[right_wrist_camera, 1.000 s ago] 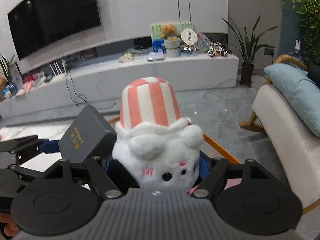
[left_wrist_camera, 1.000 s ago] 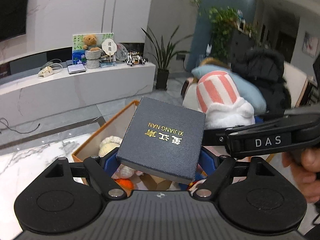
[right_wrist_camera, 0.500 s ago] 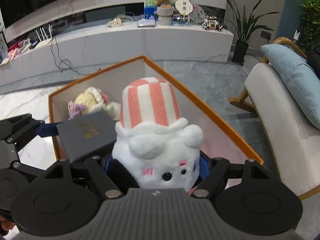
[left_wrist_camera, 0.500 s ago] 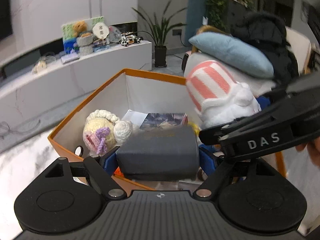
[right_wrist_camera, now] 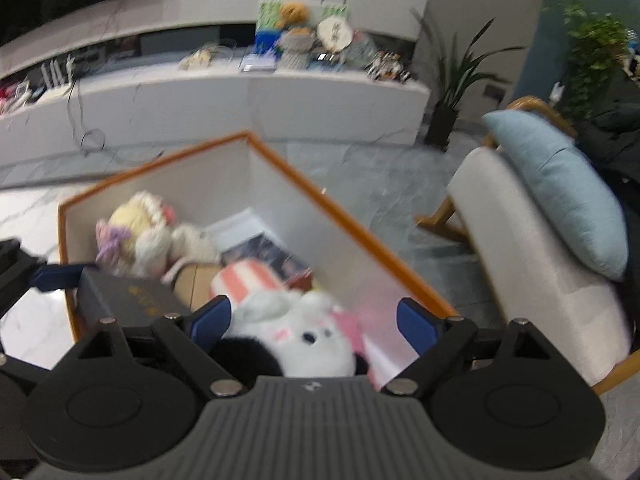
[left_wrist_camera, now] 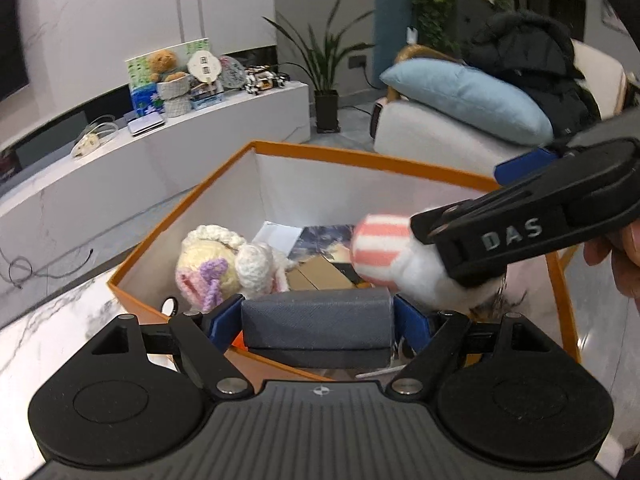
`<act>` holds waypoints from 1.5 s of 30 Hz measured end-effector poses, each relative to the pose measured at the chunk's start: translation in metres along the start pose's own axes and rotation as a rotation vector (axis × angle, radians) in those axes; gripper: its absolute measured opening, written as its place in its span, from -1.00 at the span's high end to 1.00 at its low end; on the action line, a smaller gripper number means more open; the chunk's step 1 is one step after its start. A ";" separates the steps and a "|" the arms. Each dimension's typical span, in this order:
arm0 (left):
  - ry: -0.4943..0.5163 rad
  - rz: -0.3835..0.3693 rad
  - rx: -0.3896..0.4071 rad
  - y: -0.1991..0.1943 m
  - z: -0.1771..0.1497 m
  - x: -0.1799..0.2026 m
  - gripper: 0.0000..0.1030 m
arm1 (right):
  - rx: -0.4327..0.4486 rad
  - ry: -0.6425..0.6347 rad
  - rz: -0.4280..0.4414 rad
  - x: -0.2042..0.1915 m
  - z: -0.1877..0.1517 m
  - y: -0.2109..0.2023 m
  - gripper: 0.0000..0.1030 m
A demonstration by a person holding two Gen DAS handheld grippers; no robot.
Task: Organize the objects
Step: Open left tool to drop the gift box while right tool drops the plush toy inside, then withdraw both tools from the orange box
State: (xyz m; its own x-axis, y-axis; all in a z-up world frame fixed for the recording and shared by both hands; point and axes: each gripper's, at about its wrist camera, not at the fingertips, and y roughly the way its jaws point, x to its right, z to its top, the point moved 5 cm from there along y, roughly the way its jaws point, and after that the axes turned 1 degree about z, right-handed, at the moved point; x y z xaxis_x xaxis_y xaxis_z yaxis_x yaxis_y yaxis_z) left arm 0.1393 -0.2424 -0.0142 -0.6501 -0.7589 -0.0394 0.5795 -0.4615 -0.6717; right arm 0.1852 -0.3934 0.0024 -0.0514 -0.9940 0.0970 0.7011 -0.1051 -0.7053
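Left wrist view: the left gripper (left_wrist_camera: 318,326) has its jaws clamped on the two short sides of the case (left_wrist_camera: 316,330), a dark grey rectangular box with a fine woven texture and crisp edges. It looks stiff and fairly light, and the textured skin should not slip against the blue pads; gripping across opposite flat sides is the sound hold. The case hangs over the near rim of the box (left_wrist_camera: 360,160), a wide orange-edged carton with smooth white inner walls, standing on a marbled white surface (left_wrist_camera: 60,320). Inside lie a crocheted doll (left_wrist_camera: 224,268) of nubbly cream and lilac yarn, some flat printed cards and brown cardboard. The plush (left_wrist_camera: 408,264), white with a pink-striped hat, is low in the box under the right gripper (left_wrist_camera: 520,232).

Right wrist view: the picture is blurred. The right gripper's (right_wrist_camera: 312,320) jaws stand spread wide, clear of the plush (right_wrist_camera: 296,320) on both sides, so they hold nothing. The plush is soft, squashy and very light; it lies tipped forward, hat down into the box (right_wrist_camera: 360,240). The case (right_wrist_camera: 128,300) shows at left, gold lettering on top.
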 end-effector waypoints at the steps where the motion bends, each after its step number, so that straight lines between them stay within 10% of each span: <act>1: -0.021 -0.001 0.007 -0.002 0.002 -0.003 -0.83 | 0.011 0.011 0.005 0.002 0.002 -0.002 -0.67; 4: -0.083 0.002 0.024 -0.009 0.007 -0.013 -0.84 | -0.002 0.047 0.061 0.005 0.004 -0.006 0.33; 6: -0.122 -0.004 0.030 -0.013 0.010 -0.019 -0.84 | -0.015 0.041 0.093 0.004 0.002 -0.008 0.38; 17: -0.240 -0.032 0.028 -0.039 0.014 -0.022 -0.83 | 0.052 0.023 0.086 -0.013 0.003 -0.029 0.07; 28: -0.298 0.127 -0.055 -0.062 0.013 -0.024 -0.87 | 0.128 0.028 0.007 -0.025 -0.004 -0.058 -0.25; 45: -0.204 0.206 -0.065 -0.088 -0.012 -0.015 -0.87 | 0.064 0.090 -0.042 -0.034 -0.037 -0.074 -0.57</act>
State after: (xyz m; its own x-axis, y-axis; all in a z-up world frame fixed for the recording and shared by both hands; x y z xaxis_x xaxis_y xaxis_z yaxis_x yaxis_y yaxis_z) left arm 0.0919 -0.1848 0.0362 -0.4060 -0.9132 -0.0348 0.6523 -0.2629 -0.7109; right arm 0.1091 -0.3534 0.0252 -0.1434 -0.9879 0.0596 0.7409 -0.1470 -0.6553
